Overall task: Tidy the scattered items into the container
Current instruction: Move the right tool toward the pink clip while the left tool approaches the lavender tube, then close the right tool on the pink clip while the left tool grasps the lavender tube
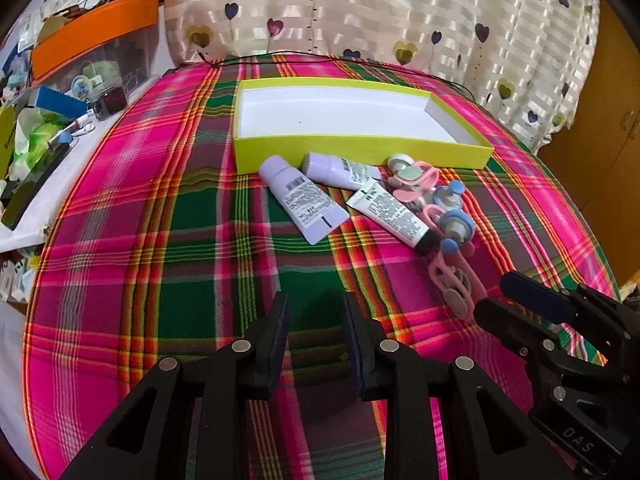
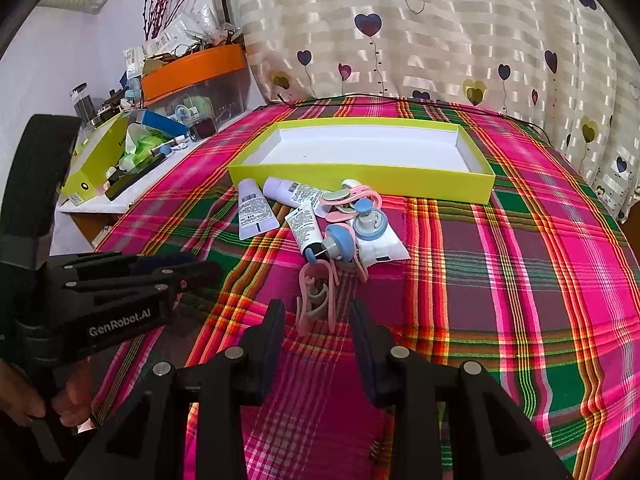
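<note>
A shallow yellow-green box (image 1: 360, 154) (image 2: 360, 178) with a white inside lies on the plaid cloth and holds nothing. In front of it lies a heap: two lilac tubes (image 1: 302, 200) (image 2: 254, 212), a white tube with a black cap (image 1: 392, 212) (image 2: 306, 226), blue and pink pacifiers (image 1: 456, 228) (image 2: 340, 242) and a pink clip (image 1: 456, 284) (image 2: 316, 296). My left gripper (image 1: 316, 332) is open and empty, short of the heap. My right gripper (image 2: 318, 340) is open, its fingers on either side of the pink clip's near end.
A side table at the left carries an orange-lidded clear bin (image 1: 96, 40) (image 2: 196, 68), another yellow-green box (image 2: 96, 156) and clutter. A heart-print curtain (image 1: 360, 12) hangs behind. A black cable (image 1: 320, 56) runs along the cloth's far edge.
</note>
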A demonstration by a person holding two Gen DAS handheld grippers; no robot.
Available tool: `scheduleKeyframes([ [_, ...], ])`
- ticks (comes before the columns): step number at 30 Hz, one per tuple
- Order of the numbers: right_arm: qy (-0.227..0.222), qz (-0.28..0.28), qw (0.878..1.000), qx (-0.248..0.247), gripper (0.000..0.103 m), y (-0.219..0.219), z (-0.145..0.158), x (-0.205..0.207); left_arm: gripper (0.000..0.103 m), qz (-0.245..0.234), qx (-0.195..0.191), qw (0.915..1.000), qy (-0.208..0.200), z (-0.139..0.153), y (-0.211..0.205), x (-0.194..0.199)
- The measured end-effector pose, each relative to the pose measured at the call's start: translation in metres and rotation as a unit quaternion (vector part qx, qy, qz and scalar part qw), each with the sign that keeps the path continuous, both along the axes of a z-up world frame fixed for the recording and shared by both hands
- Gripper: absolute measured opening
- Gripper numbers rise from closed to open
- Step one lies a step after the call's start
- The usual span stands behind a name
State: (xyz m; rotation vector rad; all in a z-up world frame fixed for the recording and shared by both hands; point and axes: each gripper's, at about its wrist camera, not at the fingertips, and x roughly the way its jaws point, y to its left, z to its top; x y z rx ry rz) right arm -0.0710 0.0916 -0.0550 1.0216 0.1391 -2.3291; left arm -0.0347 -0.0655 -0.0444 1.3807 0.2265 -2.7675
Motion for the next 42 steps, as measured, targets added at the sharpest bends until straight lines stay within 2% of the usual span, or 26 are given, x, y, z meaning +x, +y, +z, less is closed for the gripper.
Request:
scheduleKeyframes([
  [20, -0.007, -0.008, 1.0, 0.019, 0.033, -0.015, -0.011, -0.014, 0.027, -0.004, 0.023, 0.9996, 0.014, 0.004, -0.016, -0.024],
  [22, -0.01, -0.009, 1.0, 0.02, 0.033, -0.016, -0.012, -0.016, 0.027, -0.008, 0.028, 0.9994, 0.018, 0.006, -0.017, -0.028],
  [26, -0.013, -0.01, 1.0, 0.024, 0.033, -0.016, -0.015, -0.017, 0.027, -0.012, 0.065, 0.9975, 0.026, 0.008, -0.023, -0.038],
  [30, -0.014, -0.009, 1.0, 0.022, 0.033, -0.016, -0.016, -0.018, 0.028, -0.004, 0.075, 0.9968, 0.027, 0.007, -0.024, -0.049],
  [42, -0.014, -0.004, 1.0, 0.021, 0.033, -0.016, -0.017, -0.02, 0.03, 0.032, 0.064, 0.9973, 0.013, -0.006, -0.023, -0.079],
])
